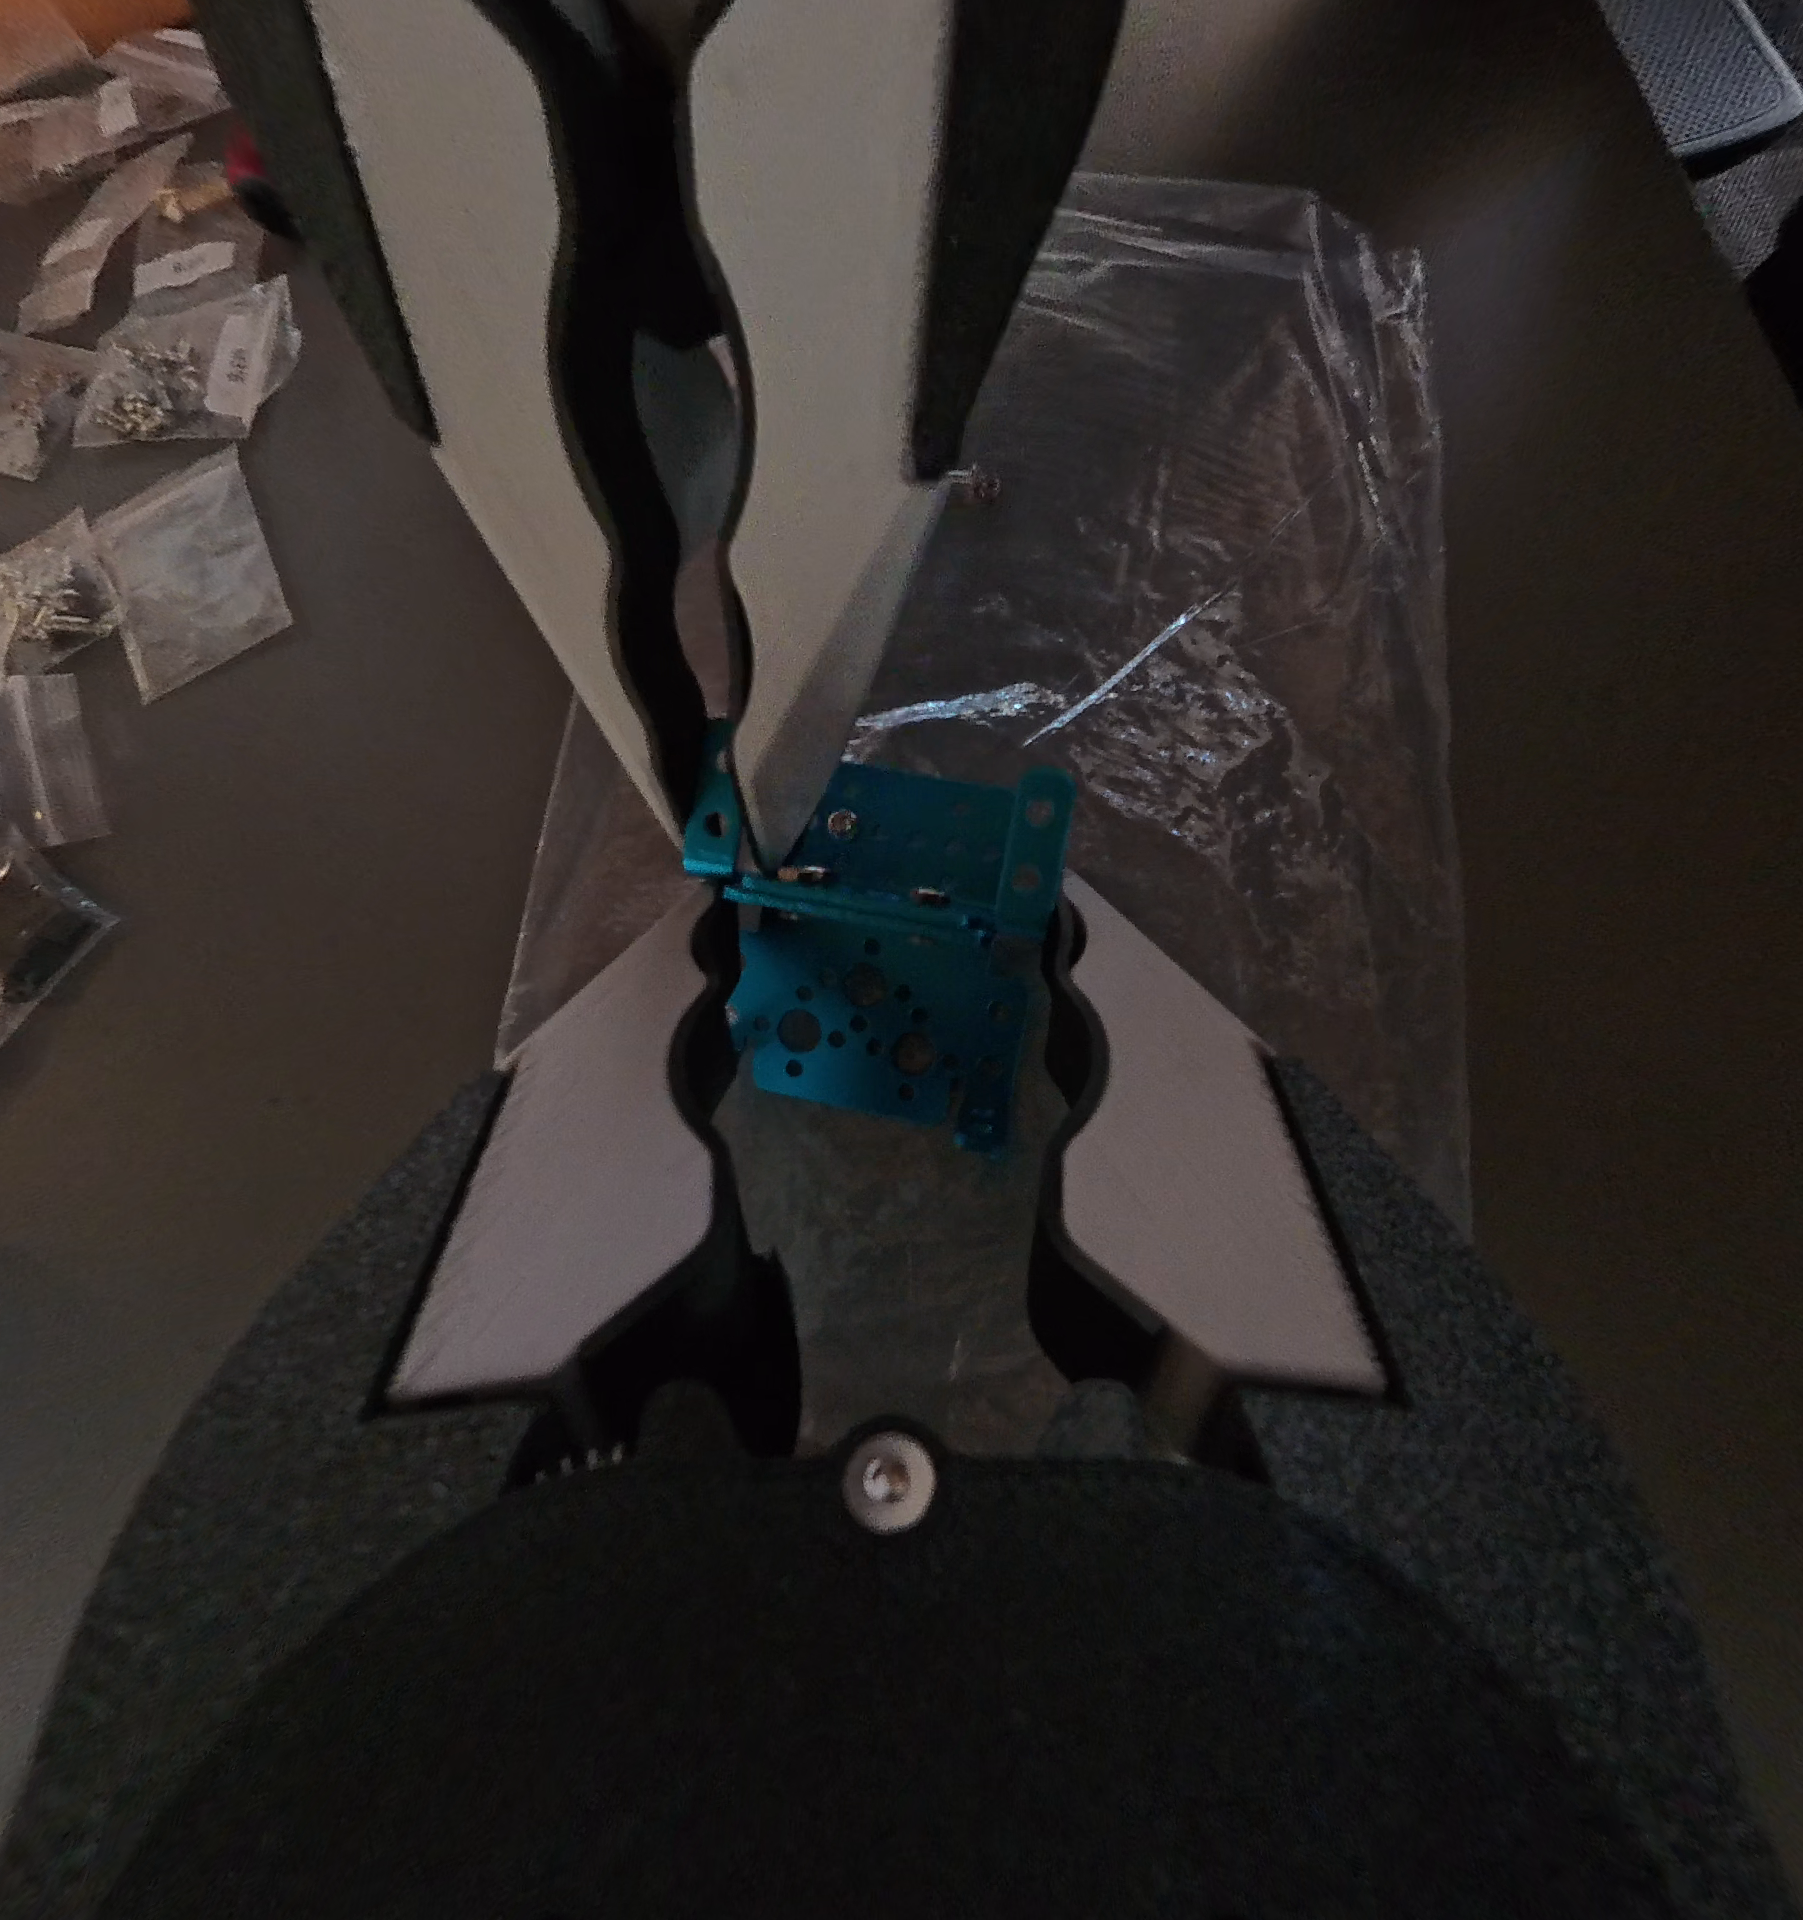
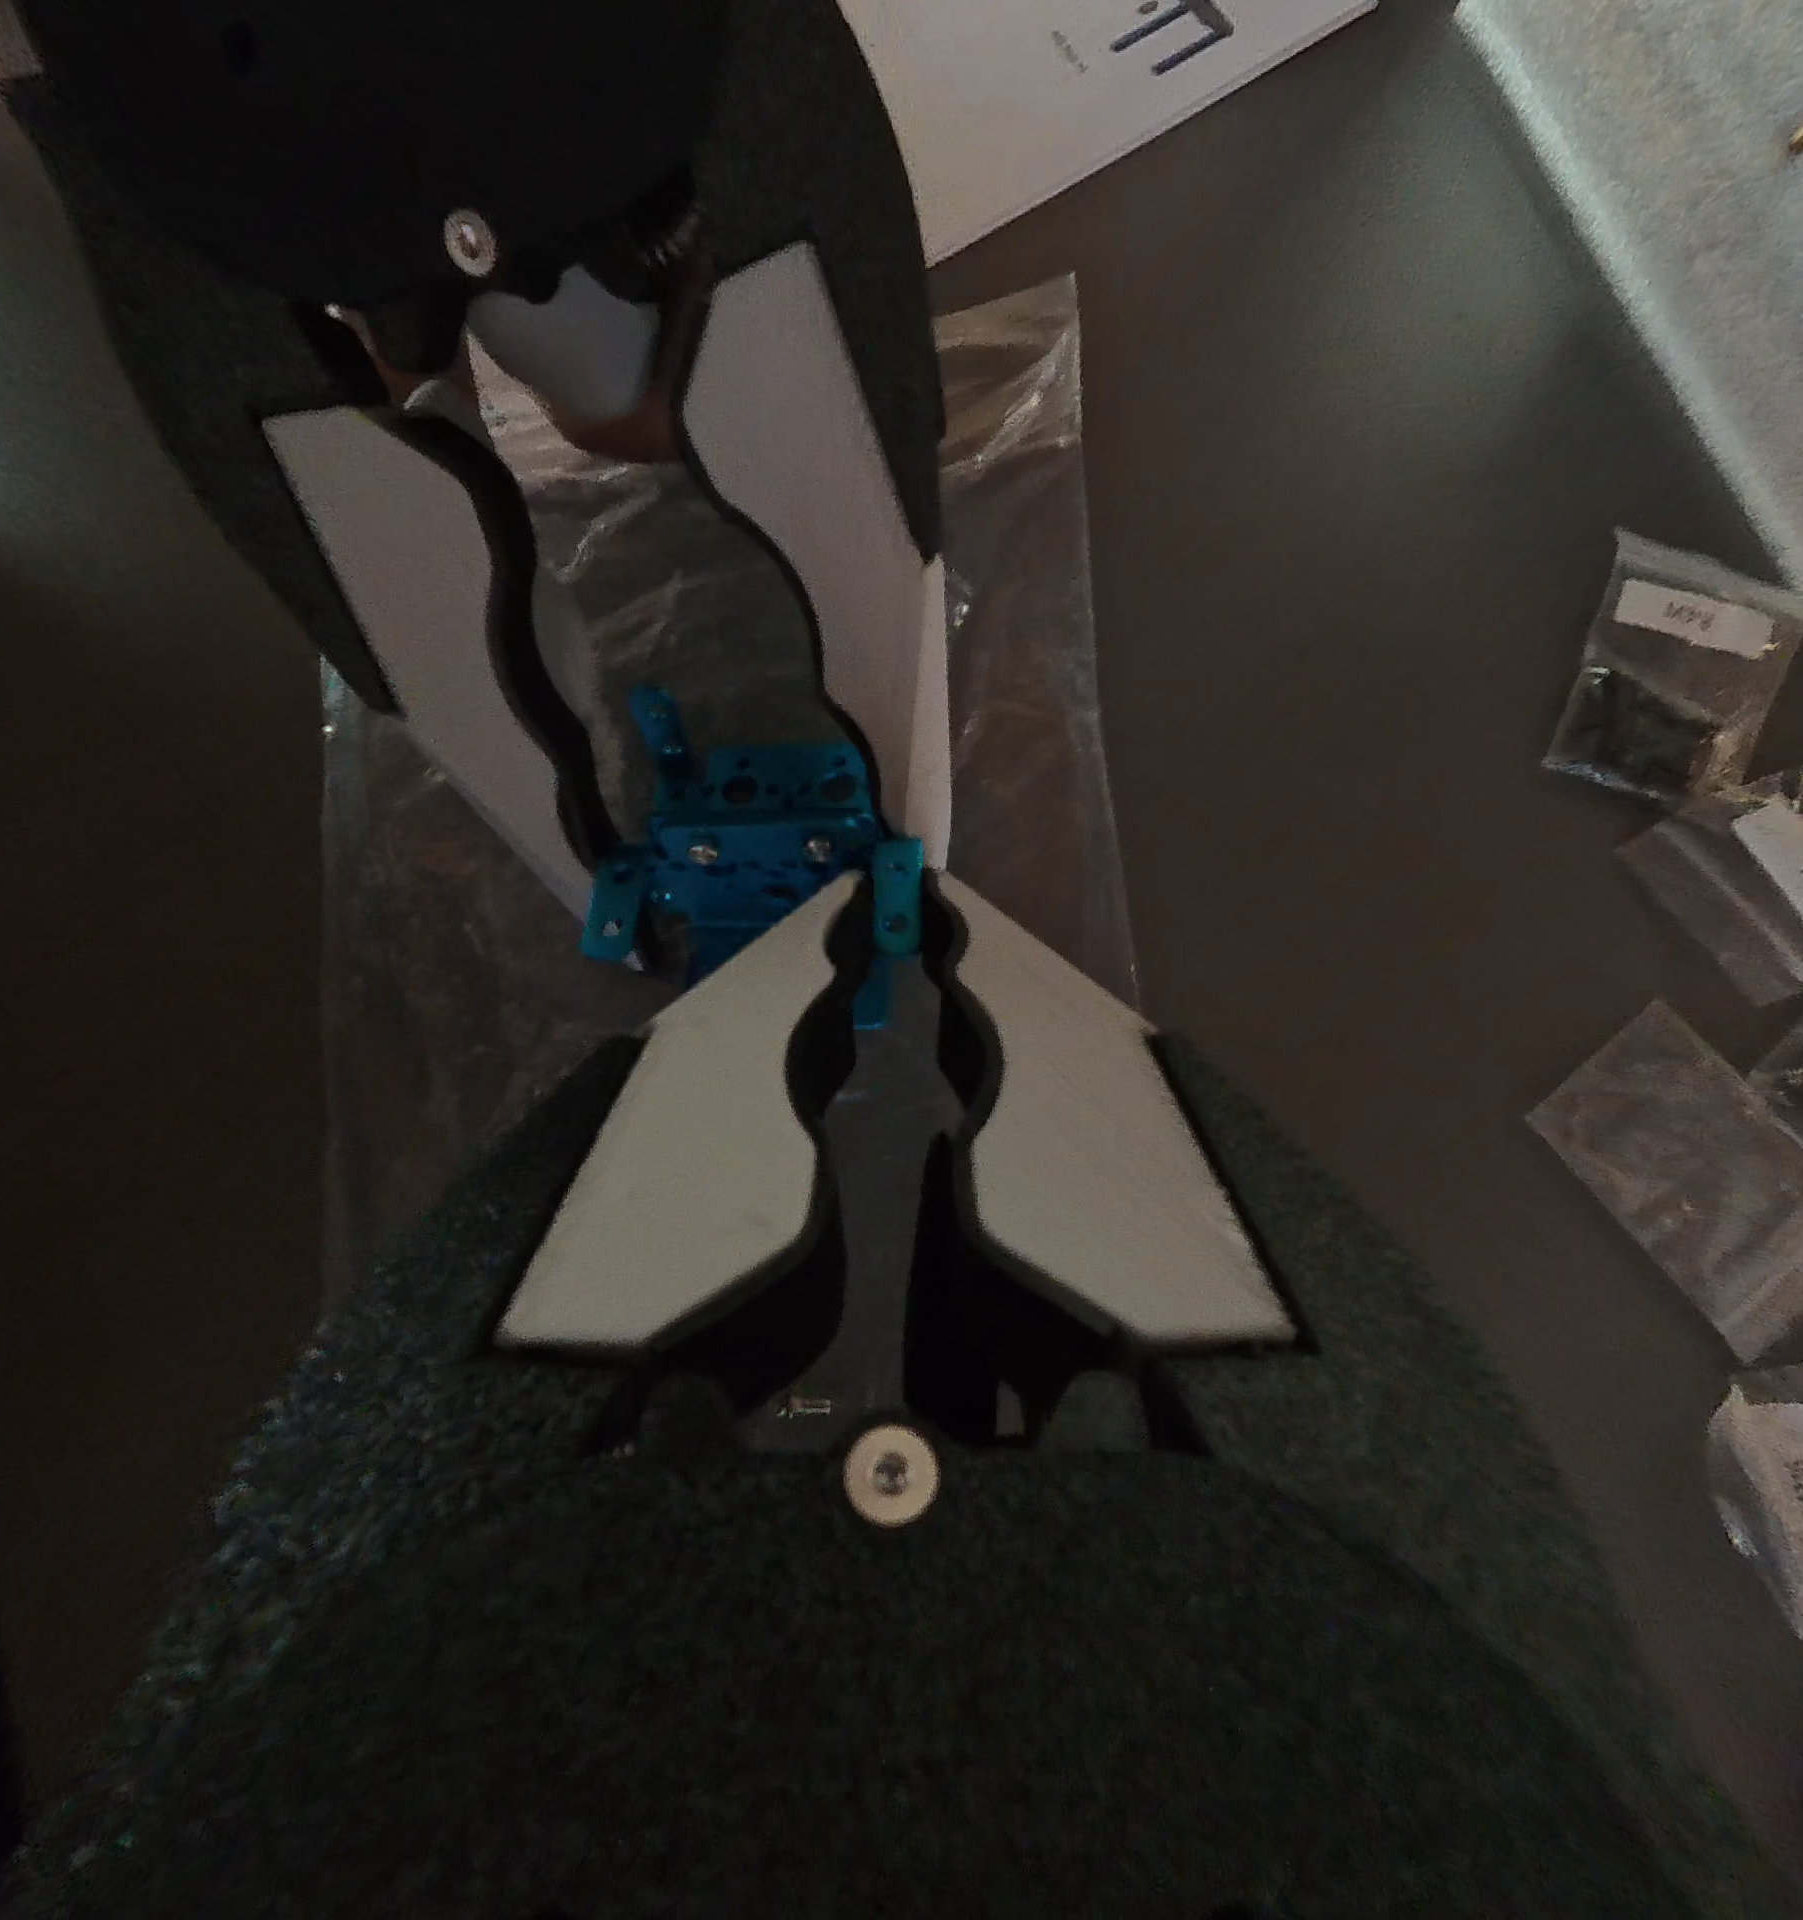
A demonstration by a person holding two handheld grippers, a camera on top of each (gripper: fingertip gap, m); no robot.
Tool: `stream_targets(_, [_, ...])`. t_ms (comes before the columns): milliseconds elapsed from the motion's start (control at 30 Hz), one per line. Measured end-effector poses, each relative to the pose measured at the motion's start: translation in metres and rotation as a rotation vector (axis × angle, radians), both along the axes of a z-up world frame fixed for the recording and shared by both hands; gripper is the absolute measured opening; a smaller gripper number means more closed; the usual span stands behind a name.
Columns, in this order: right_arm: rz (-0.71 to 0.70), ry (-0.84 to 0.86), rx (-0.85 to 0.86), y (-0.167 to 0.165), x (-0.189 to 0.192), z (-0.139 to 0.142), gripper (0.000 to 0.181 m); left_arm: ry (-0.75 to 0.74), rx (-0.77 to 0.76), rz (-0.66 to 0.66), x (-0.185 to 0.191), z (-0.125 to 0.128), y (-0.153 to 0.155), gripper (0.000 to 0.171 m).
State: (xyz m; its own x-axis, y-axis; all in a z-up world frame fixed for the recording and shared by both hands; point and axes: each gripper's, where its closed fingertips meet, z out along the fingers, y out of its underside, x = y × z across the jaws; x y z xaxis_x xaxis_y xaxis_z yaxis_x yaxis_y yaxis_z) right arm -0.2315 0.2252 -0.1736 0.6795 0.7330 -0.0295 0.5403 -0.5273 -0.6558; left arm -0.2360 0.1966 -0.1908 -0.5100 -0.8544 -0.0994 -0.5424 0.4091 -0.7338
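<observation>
a dark brown worktop (image 1: 377,1039), dimly lit. over its middle, a crinkled clear plastic sheet (image 1: 1240,665), running away from both cameras. at one end of the worktop, a white box (image 2: 1063,114), only a corner of it seen. along the side edge, a scatter of small clear bags (image 1: 149,499) with white labels, full of screws and other small hardware; same bags (image 2: 1697,1091) at the right edge of the right wrist view.

on the plastic sheet, between the two tools, a blue metal bracket assembly (image 1: 876,997): perforated plates joined by small screws, with upright tabs at its ends.

left gripper (image 1: 886,909) with fingers set apart, straddling the bracket body, tips close to or touching its sides; actual grip hard to judge in this light. right gripper (image 2: 892,878) coming from the opposite side, fingers nearly together, pinched on one blue upright tab (image 2: 897,894) at the end of the bracket. both tools tip to tip over the bracket, almost touching each other.
</observation>
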Motion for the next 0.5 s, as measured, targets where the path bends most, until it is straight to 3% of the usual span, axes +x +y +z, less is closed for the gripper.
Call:
stream_targets(233, [0.018, -0.030, 0.026, -0.003, 0.000, 0.000, 0.012, 0.000, 0.000, -0.005, 0.000, 0.000, -0.001, 0.060])
stream_targets(400, [0.058, 0.034, -0.046, -0.010, -0.004, 0.001, 0.028, 0.002, -0.001, -0.004, 0.000, 0.000, -0.001, 0.060])
stream_targets(500, [0.057, -0.035, 0.009, -0.007, -0.004, -0.002, 0.027, 0.001, -0.001, -0.003, 0.000, 0.000, -0.001, 0.060])
